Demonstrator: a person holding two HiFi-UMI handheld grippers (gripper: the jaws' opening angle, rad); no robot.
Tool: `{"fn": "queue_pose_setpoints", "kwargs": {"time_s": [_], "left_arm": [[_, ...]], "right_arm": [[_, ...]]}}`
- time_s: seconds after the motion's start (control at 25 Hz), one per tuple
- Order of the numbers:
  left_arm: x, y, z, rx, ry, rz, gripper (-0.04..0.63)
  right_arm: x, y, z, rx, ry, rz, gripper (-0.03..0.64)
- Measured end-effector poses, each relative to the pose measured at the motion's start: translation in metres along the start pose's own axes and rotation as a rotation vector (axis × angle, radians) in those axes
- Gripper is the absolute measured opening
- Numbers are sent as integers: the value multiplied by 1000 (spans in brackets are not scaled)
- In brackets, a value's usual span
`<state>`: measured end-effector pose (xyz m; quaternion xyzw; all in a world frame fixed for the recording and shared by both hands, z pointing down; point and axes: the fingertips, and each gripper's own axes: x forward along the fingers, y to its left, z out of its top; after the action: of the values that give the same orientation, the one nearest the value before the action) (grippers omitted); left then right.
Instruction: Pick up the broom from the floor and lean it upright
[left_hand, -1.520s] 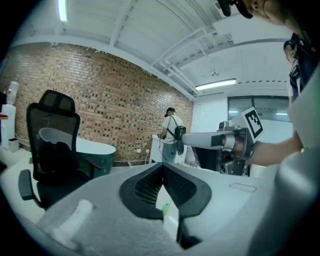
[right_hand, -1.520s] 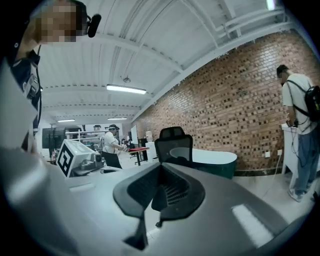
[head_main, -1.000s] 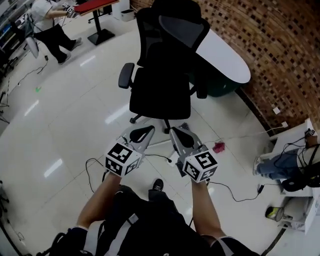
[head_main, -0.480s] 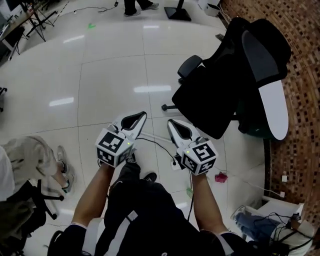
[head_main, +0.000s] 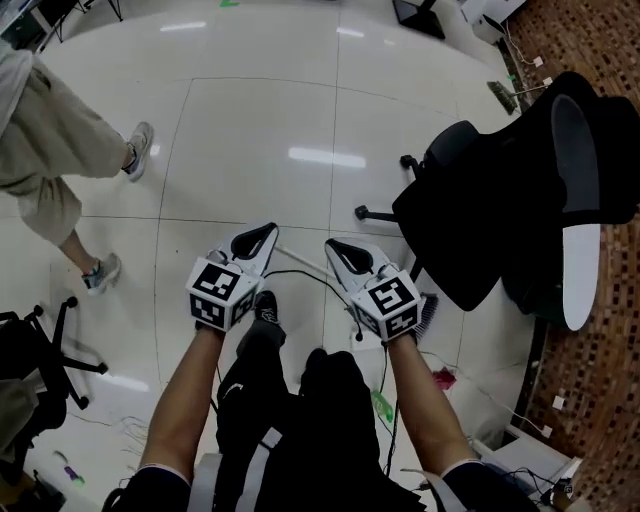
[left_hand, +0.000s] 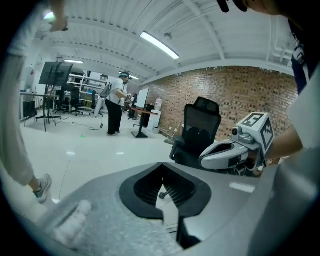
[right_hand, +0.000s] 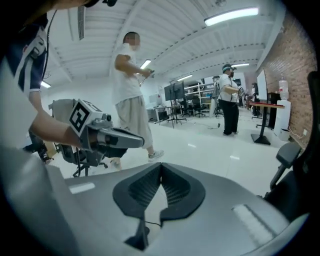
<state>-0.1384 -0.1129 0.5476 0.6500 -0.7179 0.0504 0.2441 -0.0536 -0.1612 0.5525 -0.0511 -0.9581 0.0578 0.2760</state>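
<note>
In the head view a broom lies on the white tiled floor. Its dark bristle head (head_main: 428, 312) shows just right of my right gripper, and a thin white handle (head_main: 290, 256) runs left between the two grippers. My left gripper (head_main: 268, 230) and right gripper (head_main: 333, 245) are held side by side above the floor, both shut and holding nothing. In the left gripper view the left gripper (left_hand: 161, 164) has its tips together, with the right gripper (left_hand: 227, 152) beside it. The right gripper view shows the right gripper (right_hand: 161, 164) with its tips likewise together.
A black office chair (head_main: 500, 220) and a white tabletop (head_main: 580, 270) stand at the right by a brick wall (head_main: 600, 420). A person's legs (head_main: 50, 130) are at the left. A black cable (head_main: 300, 275) and a small pink thing (head_main: 443, 378) lie on the floor.
The view has swung, so the chair has gone from ahead to the right. Both grippers sank lower, still shut. A person in light trousers has come into view at the left.
</note>
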Motion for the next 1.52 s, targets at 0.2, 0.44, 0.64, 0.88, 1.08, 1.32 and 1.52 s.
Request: {"fn": "queue_pose_setpoints", "kwargs": {"time_s": [0.2,0.44,0.64,0.88,1.08,1.32,1.52], "left_arm": [[32,51,-105,-91,67,88,2],[90,93,-230,-108,139,106,2],[131,126,-312,-85,179,108,2],[164,155,-385,-83,199,111,2],[179,169,-431,-78,220,109,2],[182,180,-461,-96,238,127,2],[180,180,-468,-109,239,124,2]], "right_arm": [[91,2,-118,-90,149,148,49],[189,-9,-247,-158,244,234,49],[262,-20,-324,-181,278,260,78],[328,-24,-397,-207,352,309,88],[377,-23,-456,-246,435,346,116],[413,-30,-515,-240,552,320,136],[423,-34,-544,-249,624,291,168]]}}
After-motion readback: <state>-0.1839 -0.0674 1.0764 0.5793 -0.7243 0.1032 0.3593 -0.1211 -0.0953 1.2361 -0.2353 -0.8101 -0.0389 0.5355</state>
